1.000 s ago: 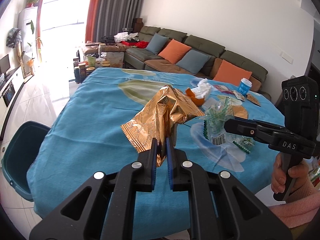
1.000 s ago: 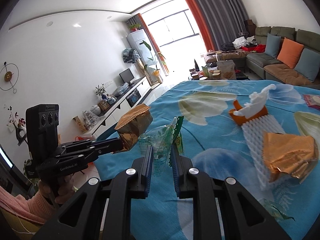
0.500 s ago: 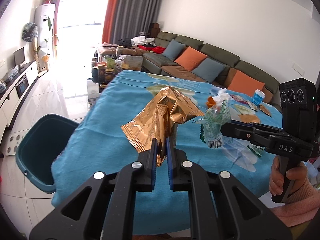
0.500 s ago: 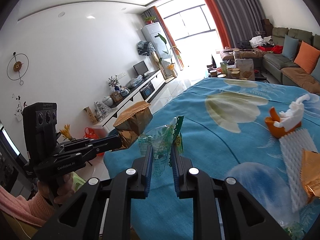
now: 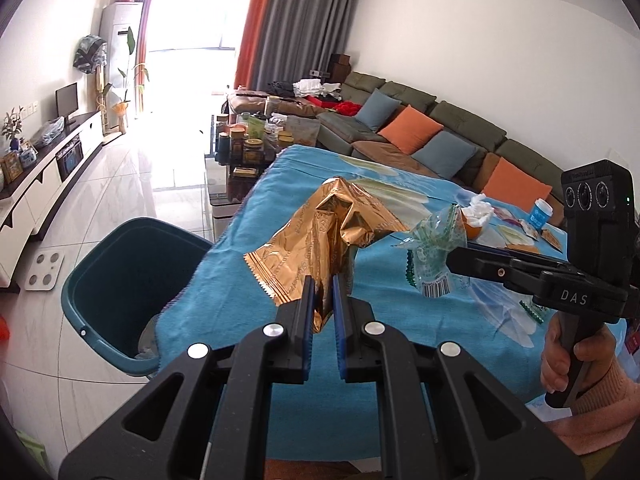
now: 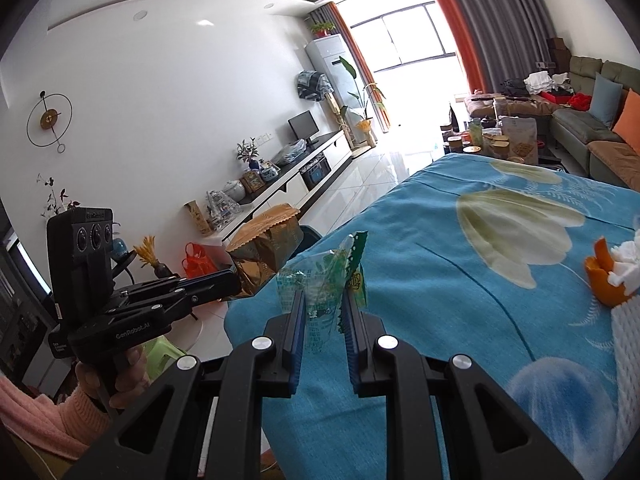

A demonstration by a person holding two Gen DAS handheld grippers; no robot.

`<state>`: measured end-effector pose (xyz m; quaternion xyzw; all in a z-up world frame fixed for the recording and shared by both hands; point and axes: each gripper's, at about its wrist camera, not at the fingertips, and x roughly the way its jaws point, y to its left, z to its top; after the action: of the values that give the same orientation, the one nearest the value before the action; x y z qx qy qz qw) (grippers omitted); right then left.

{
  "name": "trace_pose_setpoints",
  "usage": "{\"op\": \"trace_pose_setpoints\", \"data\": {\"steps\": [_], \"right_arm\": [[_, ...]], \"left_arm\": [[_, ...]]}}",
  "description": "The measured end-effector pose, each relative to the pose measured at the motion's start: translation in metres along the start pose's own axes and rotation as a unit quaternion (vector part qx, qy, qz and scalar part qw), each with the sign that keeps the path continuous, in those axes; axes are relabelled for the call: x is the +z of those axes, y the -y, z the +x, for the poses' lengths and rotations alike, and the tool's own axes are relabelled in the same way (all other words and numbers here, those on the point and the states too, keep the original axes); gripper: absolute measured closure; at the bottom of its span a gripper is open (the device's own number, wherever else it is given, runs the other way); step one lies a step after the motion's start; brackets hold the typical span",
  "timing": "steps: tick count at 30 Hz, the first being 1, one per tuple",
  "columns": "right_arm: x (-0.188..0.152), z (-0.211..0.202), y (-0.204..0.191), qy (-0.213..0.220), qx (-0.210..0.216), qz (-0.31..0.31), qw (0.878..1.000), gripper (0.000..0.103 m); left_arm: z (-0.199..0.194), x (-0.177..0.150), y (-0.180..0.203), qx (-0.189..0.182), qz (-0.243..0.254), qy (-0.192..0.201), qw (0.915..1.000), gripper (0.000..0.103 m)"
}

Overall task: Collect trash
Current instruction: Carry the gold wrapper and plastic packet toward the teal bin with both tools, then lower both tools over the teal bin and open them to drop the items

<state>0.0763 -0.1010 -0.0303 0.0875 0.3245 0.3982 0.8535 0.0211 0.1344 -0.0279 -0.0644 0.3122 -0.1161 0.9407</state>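
My left gripper [image 5: 321, 289] is shut on a crumpled gold foil wrapper [image 5: 328, 232] and holds it above the left edge of the table; the wrapper also shows in the right wrist view [image 6: 266, 248]. My right gripper [image 6: 322, 305] is shut on a clear green-printed plastic wrapper [image 6: 326, 280], which also shows in the left wrist view [image 5: 434, 252]. A teal trash bin [image 5: 120, 280] stands on the floor left of the table, below and left of the gold wrapper.
The table has a blue flowered cloth [image 5: 400, 312]. On it lie an orange peel with white tissue [image 6: 612, 276], white foam netting [image 6: 628, 356], a blue cup [image 5: 541, 214] and small packets. A sofa [image 5: 420, 140], a cluttered coffee table [image 5: 256, 140] and a TV cabinet [image 5: 48, 160] stand around.
Both grippers have swung left with their wrappers, from over the table toward its left edge. The teal bin has come further into the left wrist view.
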Motion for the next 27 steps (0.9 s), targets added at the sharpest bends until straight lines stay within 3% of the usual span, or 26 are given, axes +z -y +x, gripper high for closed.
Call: {"op": "trace_pose_setpoints", "data": {"steps": [27], "right_arm": [[0.028, 0.062, -0.024, -0.037, 0.054, -0.024, 0.998, 0.086]], "left_arm": [[-0.017, 0.000, -0.057, 0.075, -0.062, 0.022, 0.9950, 0.094]]}}
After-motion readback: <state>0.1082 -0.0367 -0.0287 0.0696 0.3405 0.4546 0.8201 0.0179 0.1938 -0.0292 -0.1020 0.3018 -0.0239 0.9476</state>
